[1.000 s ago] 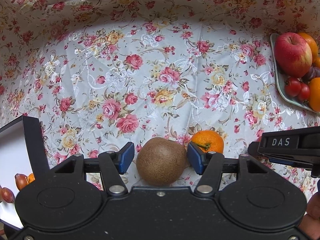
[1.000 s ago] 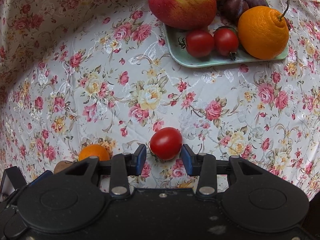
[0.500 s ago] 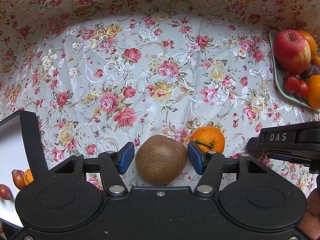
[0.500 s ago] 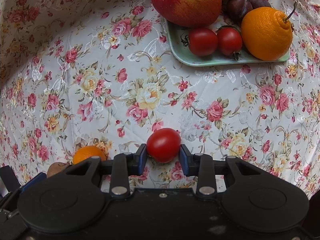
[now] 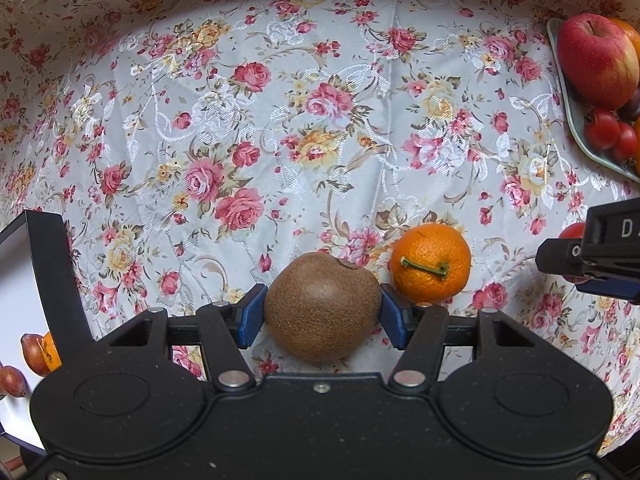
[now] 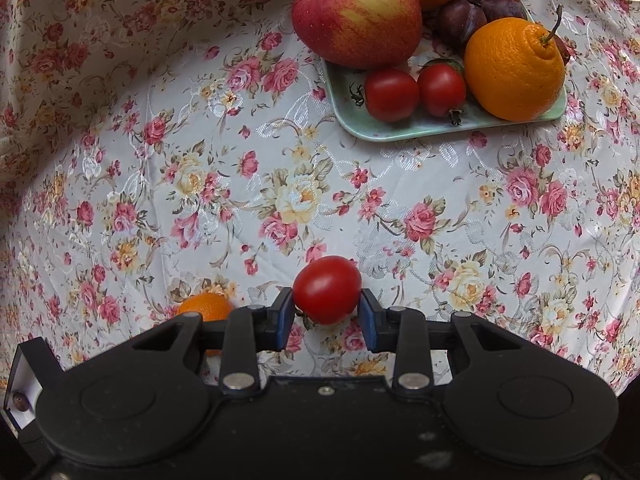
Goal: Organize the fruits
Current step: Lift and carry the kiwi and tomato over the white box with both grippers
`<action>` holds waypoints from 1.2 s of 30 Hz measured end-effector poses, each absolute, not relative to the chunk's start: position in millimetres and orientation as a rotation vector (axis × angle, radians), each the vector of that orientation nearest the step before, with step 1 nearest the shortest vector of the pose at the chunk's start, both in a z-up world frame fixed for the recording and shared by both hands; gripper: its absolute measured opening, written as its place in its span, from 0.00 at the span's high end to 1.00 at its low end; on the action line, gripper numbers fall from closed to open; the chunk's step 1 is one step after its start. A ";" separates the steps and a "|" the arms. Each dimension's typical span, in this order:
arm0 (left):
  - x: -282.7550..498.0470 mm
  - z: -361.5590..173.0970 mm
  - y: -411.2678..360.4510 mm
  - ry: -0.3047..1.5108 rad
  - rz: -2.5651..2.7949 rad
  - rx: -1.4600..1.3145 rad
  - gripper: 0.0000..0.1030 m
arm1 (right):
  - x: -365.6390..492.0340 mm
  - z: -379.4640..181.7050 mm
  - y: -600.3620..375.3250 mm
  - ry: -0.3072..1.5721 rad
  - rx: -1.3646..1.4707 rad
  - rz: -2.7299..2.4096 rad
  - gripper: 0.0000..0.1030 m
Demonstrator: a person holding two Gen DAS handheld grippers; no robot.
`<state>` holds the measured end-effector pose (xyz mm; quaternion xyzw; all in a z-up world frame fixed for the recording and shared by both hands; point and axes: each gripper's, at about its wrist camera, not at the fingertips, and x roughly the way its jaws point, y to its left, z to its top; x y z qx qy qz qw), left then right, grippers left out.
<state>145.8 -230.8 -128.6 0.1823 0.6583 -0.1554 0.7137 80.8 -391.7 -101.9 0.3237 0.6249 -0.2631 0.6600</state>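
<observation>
Over the floral tablecloth (image 6: pixel 280 168): right gripper (image 6: pixel 326 316) clamped on a tomato (image 6: pixel 326 290), short of the fruit tray (image 6: pixel 400 130); left gripper (image 5: pixel 322 316) gripping a kiwi (image 5: pixel 322 306), beside a mandarin (image 5: pixel 430 262).

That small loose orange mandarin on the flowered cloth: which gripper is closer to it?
Left. The left gripper, clamped on a brown kiwi, sits right beside the mandarin; the right gripper, holding a red tomato, is farther off.

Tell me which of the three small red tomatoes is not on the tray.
The tomato clamped in the right gripper; the two others lie on the green tray beside the apple.
</observation>
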 end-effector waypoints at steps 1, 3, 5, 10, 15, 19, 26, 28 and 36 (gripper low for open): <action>145.9 -129.8 -232.2 1.459 -0.345 0.403 0.39 | 80.2 -100.9 -392.6 1.412 0.734 -0.596 0.65; 146.7 -128.8 -231.9 1.462 -0.345 0.399 0.39 | 78.6 -98.3 -394.0 1.410 0.736 -0.596 0.65; 147.1 -129.7 -231.5 1.462 -0.348 0.391 0.40 | 79.8 -98.7 -393.3 1.410 0.737 -0.594 0.65; 144.6 -123.2 -227.2 1.445 -0.350 0.382 0.40 | 78.0 -95.4 -389.9 1.413 0.728 -0.587 0.65; 138.1 -108.7 -222.4 1.424 -0.348 0.364 0.40 | 73.4 -91.3 -387.9 1.413 0.733 -0.589 0.65; 129.8 -97.8 -218.7 1.405 -0.352 0.357 0.40 | 65.6 -89.6 -385.5 1.420 0.733 -0.585 0.65; 114.4 -85.9 -211.1 1.391 -0.351 0.344 0.40 | 47.6 -88.2 -376.7 1.423 0.732 -0.579 0.65; 110.2 -82.7 -207.8 1.388 -0.351 0.340 0.40 | 42.0 -87.2 -373.8 1.422 0.732 -0.575 0.65; 100.1 -72.0 -197.7 1.378 -0.350 0.318 0.40 | 23.1 -84.9 -360.0 1.425 0.722 -0.568 0.65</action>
